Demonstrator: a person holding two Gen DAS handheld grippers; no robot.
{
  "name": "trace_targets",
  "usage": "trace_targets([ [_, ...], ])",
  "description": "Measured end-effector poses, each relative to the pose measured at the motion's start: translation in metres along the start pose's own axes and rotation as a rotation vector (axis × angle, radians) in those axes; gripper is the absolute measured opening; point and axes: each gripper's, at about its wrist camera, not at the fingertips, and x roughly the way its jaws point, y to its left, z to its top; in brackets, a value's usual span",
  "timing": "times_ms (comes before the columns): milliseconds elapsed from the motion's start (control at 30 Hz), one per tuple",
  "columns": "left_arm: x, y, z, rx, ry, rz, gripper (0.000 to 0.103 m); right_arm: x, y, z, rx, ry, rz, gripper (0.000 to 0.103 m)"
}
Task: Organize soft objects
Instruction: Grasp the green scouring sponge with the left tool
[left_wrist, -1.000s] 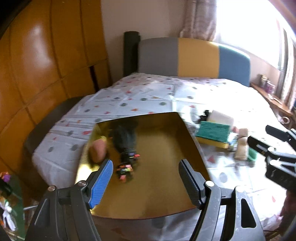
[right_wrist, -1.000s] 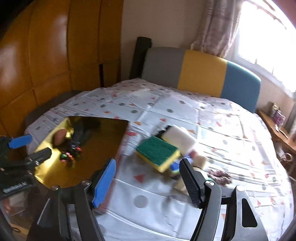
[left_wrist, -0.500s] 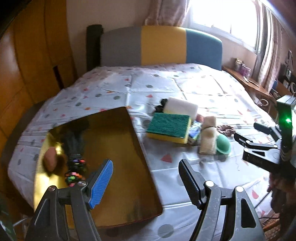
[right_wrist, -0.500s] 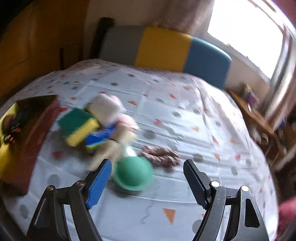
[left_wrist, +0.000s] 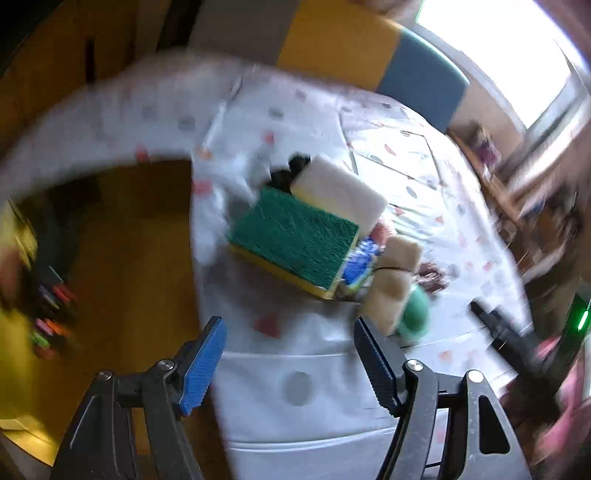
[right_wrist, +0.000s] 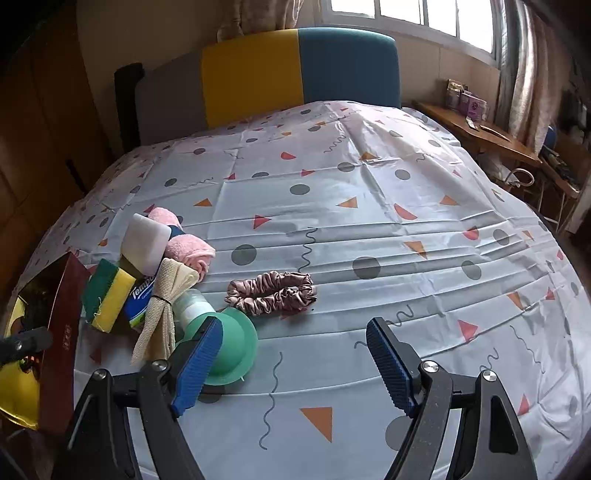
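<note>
A pile of soft things lies on the patterned bedsheet: a green-and-yellow sponge (left_wrist: 295, 240) (right_wrist: 110, 291), a white sponge (left_wrist: 340, 192) (right_wrist: 146, 243), a pink towel (right_wrist: 184, 243), a tissue pack (right_wrist: 142, 299), a tied beige cloth (right_wrist: 166, 295), a green round piece (right_wrist: 229, 347) and a pink satin scrunchie (right_wrist: 273, 291). My left gripper (left_wrist: 288, 325) hovers short of the sponge, its jaws closing with nothing between them. My right gripper (right_wrist: 295, 325) is over the sheet just short of the scrunchie, its jaws opening and empty; its left finger overlaps the green piece.
A gold tray (left_wrist: 129, 258) (right_wrist: 59, 332) sits left of the pile and holds a dark item with coloured bits, blurred here. A padded headboard (right_wrist: 295, 74) stands at the back. A wooden side table (right_wrist: 480, 133) is at the right.
The left view swung right, from over the tray to the sponge pile, and dipped. The right view swept right past the pile and steadied before the scrunchie, with its jaws a little wider.
</note>
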Motion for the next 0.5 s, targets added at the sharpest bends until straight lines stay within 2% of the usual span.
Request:
trace_targets([
  [133, 0.021, 0.002, 0.016, -0.130, 0.051, -0.060, 0.075, 0.001, 0.004, 0.000, -0.006, 0.004, 0.012, 0.082],
  [233, 0.039, 0.007, 0.032, -0.247, 0.076, -0.075, 0.083, 0.000, 0.004, 0.001, -0.006, 0.005, 0.020, 0.082],
  [433, 0.067, 0.005, 0.057, -0.352, 0.151, -0.052, 0.087, -0.001, -0.001, 0.003, 0.027, 0.007, 0.040, 0.083],
  [500, 0.073, 0.004, 0.062, -0.369, 0.156, -0.016, 0.089, -0.003, -0.004, 0.004, 0.047, 0.004, 0.059, 0.084],
])
